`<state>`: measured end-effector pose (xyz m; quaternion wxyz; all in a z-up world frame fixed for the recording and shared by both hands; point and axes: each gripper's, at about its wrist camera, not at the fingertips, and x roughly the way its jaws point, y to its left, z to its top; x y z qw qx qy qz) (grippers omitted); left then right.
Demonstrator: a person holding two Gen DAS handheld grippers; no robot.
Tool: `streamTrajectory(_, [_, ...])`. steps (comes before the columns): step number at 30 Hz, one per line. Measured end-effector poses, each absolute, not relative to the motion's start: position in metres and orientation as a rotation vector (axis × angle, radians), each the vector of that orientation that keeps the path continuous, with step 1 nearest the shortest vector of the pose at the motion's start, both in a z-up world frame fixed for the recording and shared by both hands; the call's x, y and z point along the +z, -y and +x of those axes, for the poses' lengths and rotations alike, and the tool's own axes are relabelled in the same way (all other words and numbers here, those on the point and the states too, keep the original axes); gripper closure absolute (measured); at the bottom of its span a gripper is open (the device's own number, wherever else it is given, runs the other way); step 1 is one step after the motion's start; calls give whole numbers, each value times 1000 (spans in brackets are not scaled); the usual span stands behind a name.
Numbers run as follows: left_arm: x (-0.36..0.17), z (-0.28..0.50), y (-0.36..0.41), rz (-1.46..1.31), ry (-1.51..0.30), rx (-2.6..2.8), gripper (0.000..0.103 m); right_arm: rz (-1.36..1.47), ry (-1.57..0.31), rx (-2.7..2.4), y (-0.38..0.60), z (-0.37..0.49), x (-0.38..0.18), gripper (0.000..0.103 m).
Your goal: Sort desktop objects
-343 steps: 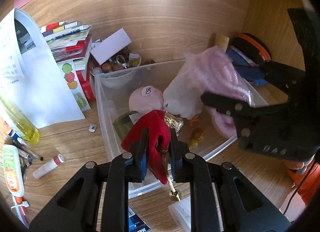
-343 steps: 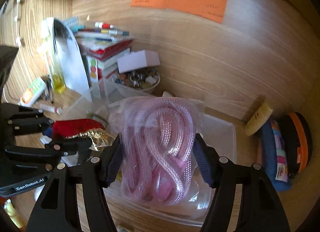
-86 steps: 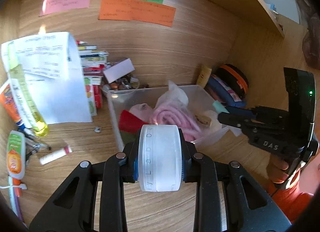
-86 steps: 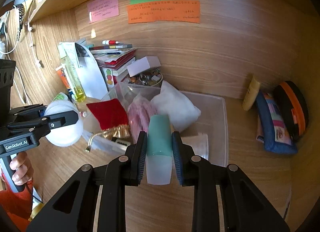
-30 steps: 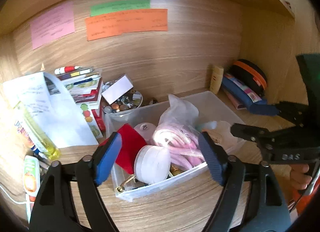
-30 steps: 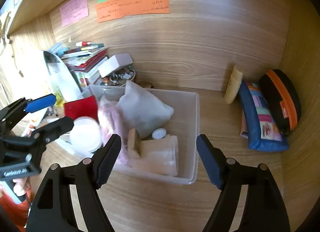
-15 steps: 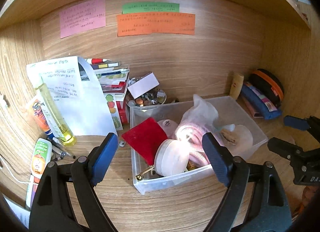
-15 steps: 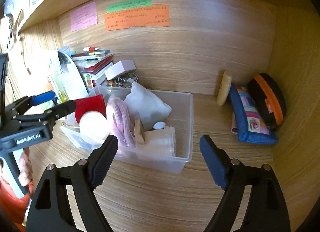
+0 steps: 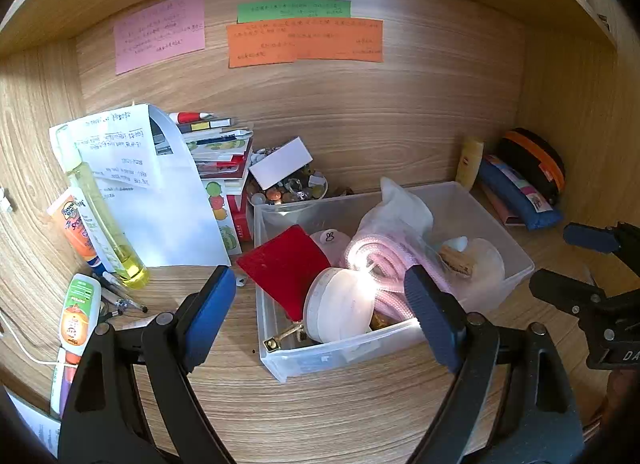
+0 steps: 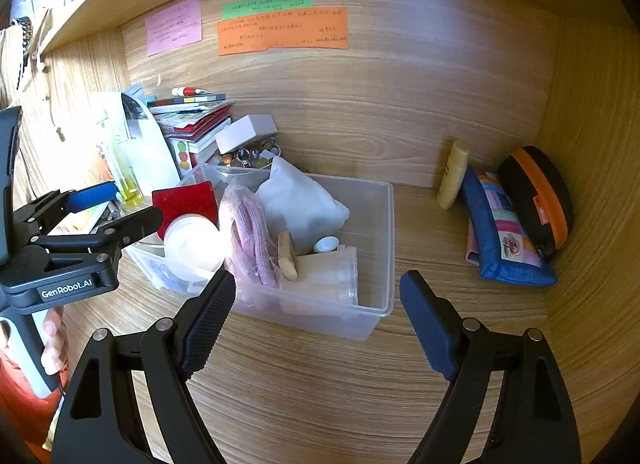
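Between placements: left gripper (image 9: pixel 320 304) and right gripper (image 10: pixel 316 304), jaws released and empty, hover before the clear bin (image 10: pixel 382 248) on the table, already holding sorted items; next, select a loose tube (image 9: pixel 78 310).

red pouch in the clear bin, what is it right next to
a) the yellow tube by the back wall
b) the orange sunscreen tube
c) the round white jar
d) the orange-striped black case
c: the red pouch leans at the left end of the clear bin, with the round white jar directly beside it and overlapping its lower edge in the left wrist view.
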<state>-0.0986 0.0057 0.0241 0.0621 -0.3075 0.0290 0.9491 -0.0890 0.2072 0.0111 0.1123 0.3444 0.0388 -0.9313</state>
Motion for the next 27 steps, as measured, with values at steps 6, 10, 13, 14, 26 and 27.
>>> streamTrajectory(6, [26,-98,-6,-917,-88,2874,16,1017,-118,-2728,-204,-91,11,21])
streamTrajectory(10, [26,-97,-6,-917,-85,2874,16,1018,-113,-2722,-202,-91,10,21])
streamTrajectory(13, [26,-96,-6,-915,-82,2872,16,1022,-110,-2716,-201,-91,10,21])
streamTrajectory(14, [27,-95,-7,-914,-84,2872,16,1022,-110,-2712,-201,-92,9,21])
streamTrajectory(26, [26,-95,-8,-922,-82,2853,16,1029,-108,-2706,-200,-93,10,21])
streamTrajectory(27, [26,-95,-8,-924,-76,2849,16,1029,-108,-2706,-200,-93,10,21])
